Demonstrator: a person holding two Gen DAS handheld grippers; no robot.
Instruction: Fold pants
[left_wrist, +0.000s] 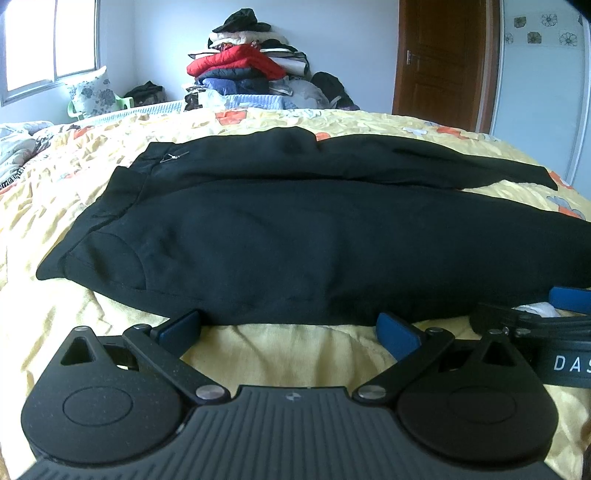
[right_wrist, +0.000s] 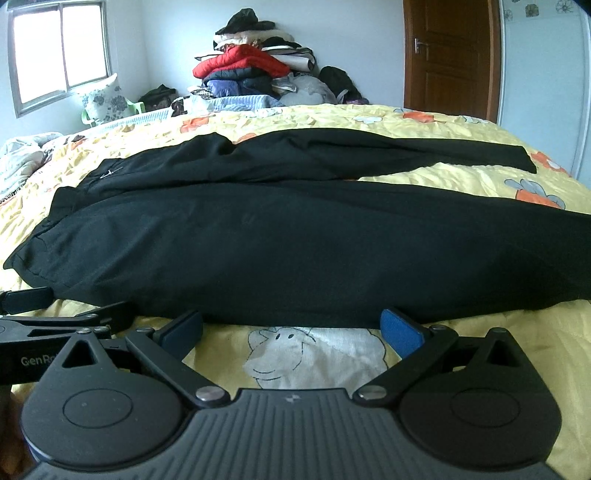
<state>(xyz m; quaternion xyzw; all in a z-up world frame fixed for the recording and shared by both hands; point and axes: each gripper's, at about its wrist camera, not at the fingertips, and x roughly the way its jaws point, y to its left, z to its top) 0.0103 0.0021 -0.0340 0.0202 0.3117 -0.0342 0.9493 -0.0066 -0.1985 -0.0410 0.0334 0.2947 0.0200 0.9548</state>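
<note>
Pants (left_wrist: 295, 236) lie flat on the bed (left_wrist: 92, 192), legs spread apart and unfolded, while left gripper (left_wrist: 288, 328) and right gripper (right_wrist: 291, 328) sit wide open, empty, at the near edge, apparently positioned to grasp it.

Soft daylight from the window (left_wrist: 51, 40), sharp focus, fisheye bending at edges

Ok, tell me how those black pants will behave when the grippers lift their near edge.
The black pants lie soft and wrinkled on the yellow bedspread, so they will probably droop between the left gripper and right gripper. The fabric looks thick, likely fairly heavy. The far leg may drag.
</note>
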